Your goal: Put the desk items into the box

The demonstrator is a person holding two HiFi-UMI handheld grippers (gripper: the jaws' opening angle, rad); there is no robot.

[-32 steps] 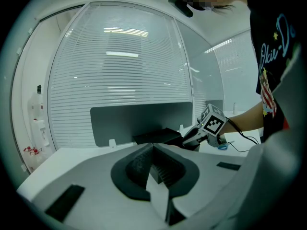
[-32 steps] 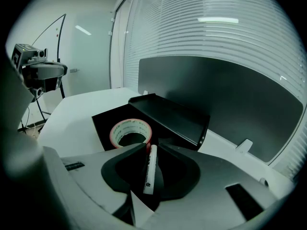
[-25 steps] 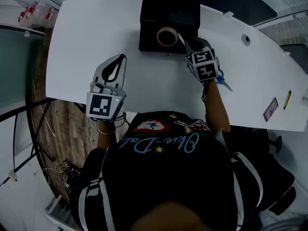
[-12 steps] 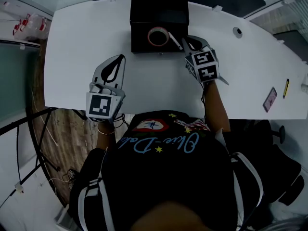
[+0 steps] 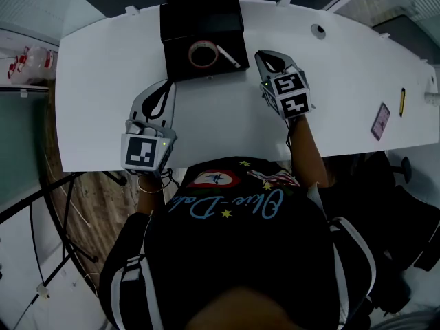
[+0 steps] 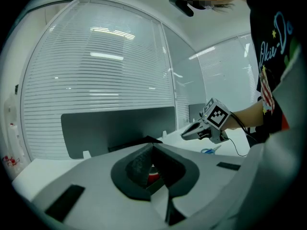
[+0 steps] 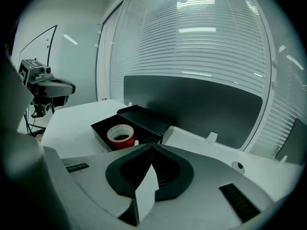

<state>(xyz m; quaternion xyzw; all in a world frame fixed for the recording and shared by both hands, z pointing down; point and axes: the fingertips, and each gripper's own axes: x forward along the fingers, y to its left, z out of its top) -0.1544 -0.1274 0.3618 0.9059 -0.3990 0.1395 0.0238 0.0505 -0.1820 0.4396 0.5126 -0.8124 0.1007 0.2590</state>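
The black box (image 5: 180, 64) stands open at the back of the white desk (image 5: 103, 74), its lid (image 5: 201, 23) folded back. A red-rimmed tape roll (image 5: 203, 53) and a white pen (image 5: 229, 57) lie inside it. My right gripper (image 5: 260, 55) hovers just right of the box, shut and empty; in the right gripper view its tips (image 7: 152, 146) meet, with the tape roll (image 7: 120, 134) beyond them. My left gripper (image 5: 167, 86) is shut and empty in front of the box. Blue scissors (image 6: 211, 151) lie on the desk under the right gripper (image 6: 184, 135).
A pink card (image 5: 380, 121) and a yellow pen (image 5: 402, 102) lie far right on the desk. A dark partition panel (image 7: 192, 104) runs along the desk's back edge. A round cable hole (image 5: 317, 29) sits right of the box.
My right gripper has drawn back from the box's right edge, leaving the white pen inside. The left gripper edged forward slightly. The head view has swung, so the box appears further left.
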